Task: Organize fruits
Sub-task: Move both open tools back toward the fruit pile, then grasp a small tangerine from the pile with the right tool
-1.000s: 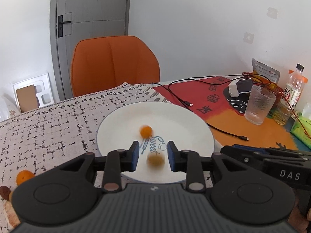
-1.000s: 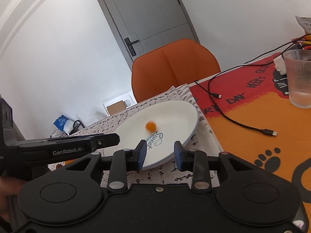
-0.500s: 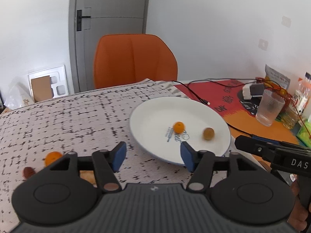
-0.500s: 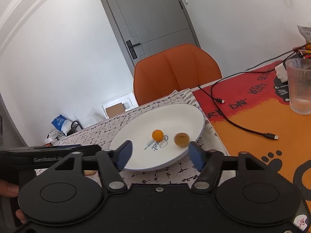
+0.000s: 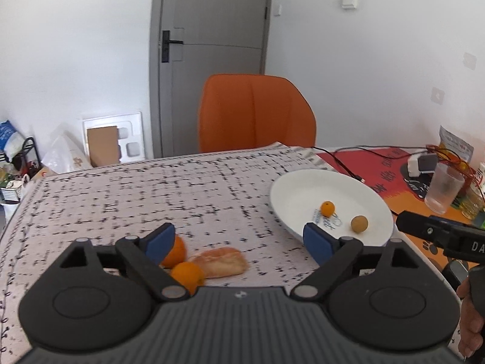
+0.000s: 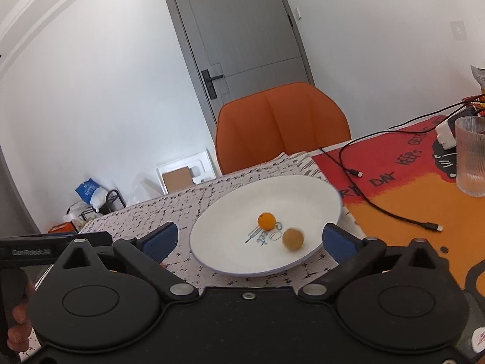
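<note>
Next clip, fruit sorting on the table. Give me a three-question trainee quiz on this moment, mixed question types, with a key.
1. True or false: the white plate holds three fruits.
2. Multiple choice: what lies beside the two oranges on the patterned tablecloth? A) a bread roll B) a glass C) a cable
3. Fill in: the left gripper and the right gripper each hold ____.

Key
1. False: only a small orange fruit and a round tan fruit lie on it.
2. A: the bread roll touches the nearer orange.
3. Nothing: both sets of jaws are opening, with nothing gripped between them.
</note>
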